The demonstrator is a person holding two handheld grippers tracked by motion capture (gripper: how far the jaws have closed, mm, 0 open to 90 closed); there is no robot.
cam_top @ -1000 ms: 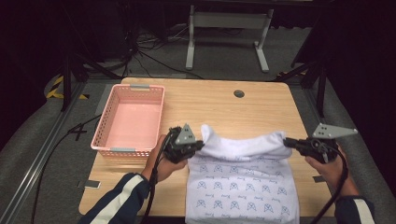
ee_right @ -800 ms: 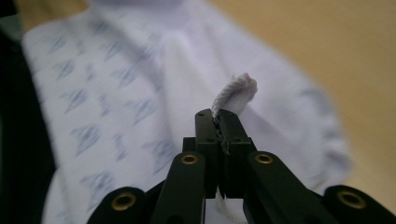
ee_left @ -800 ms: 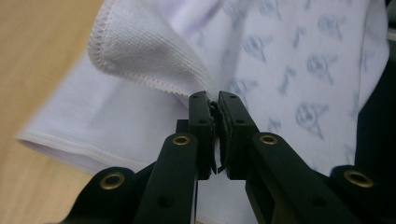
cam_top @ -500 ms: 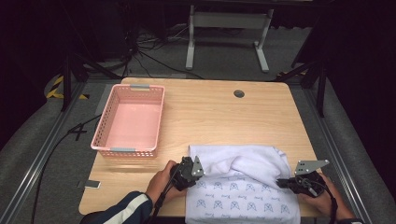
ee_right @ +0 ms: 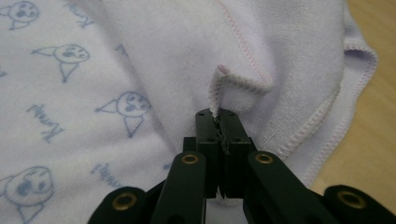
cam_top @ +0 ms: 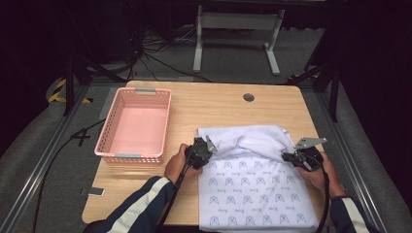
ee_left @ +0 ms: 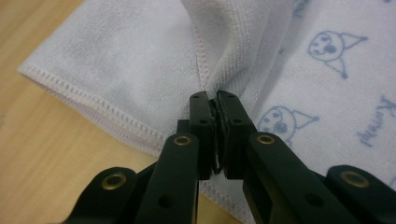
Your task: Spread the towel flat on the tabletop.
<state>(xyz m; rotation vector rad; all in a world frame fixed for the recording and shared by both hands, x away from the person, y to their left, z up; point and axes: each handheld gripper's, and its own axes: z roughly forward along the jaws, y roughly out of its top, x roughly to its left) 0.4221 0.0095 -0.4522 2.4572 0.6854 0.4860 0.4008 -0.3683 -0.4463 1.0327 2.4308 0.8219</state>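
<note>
Wooden table with pink basket at left, printed white towel at near right.

Dark lab: railed table, floor cables

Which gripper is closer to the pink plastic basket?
The left one. The left gripper pinches the white printed towel just right of the pink plastic basket. The right gripper grips the towel's far side, much further from the basket.

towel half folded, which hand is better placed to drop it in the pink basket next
Left, probably. The left tongs grip the towel on the side nearest the pink basket; the right tongs pinch its far edge, across the towel.
</note>
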